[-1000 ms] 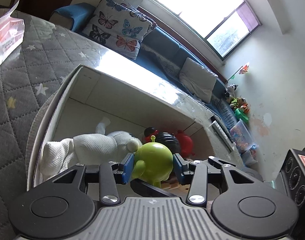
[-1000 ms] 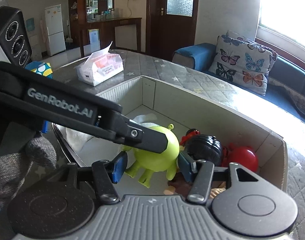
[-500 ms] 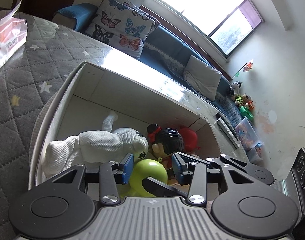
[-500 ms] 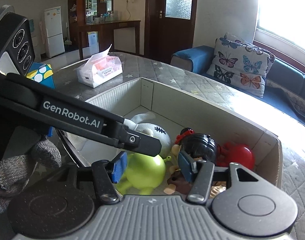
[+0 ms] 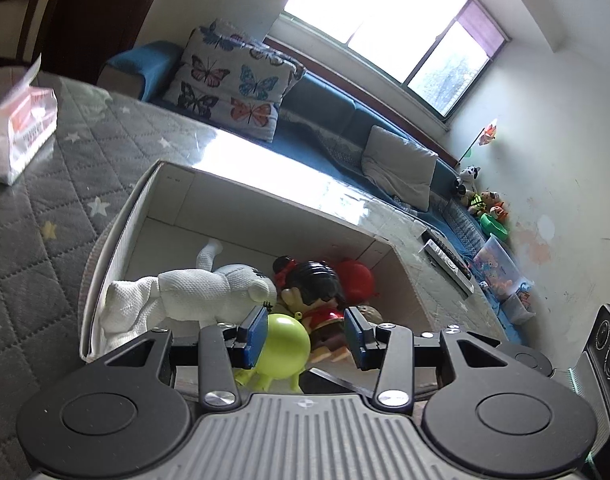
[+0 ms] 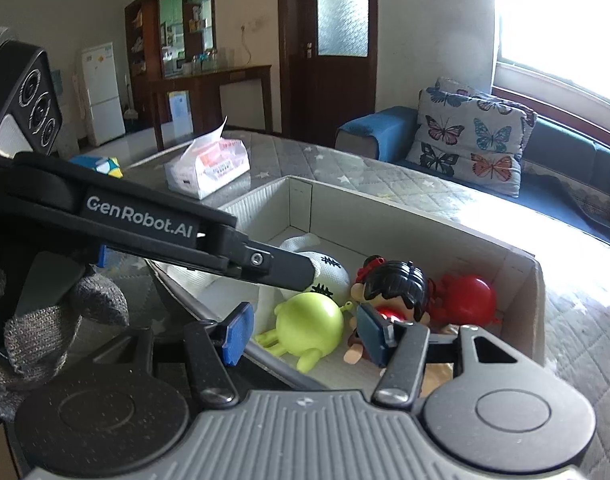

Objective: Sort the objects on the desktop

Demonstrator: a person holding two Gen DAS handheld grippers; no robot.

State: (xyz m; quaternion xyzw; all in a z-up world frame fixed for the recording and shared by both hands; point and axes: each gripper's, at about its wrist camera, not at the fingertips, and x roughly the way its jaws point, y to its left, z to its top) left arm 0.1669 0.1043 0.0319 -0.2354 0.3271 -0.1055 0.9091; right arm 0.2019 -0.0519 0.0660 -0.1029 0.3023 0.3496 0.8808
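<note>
Quilted grey table [image 6: 405, 176], toys dumped in the cardboard box [image 6: 425, 216]. Green toy [image 6: 311, 326] lies inside; left gripper [image 5: 303, 338] and right gripper [image 6: 305, 334] both gape empty.

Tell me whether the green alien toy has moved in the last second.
Yes. The green alien toy has gone down from level with the cardboard box's rim to its floor, beside the white plush. It lies free of the open left gripper.
</note>
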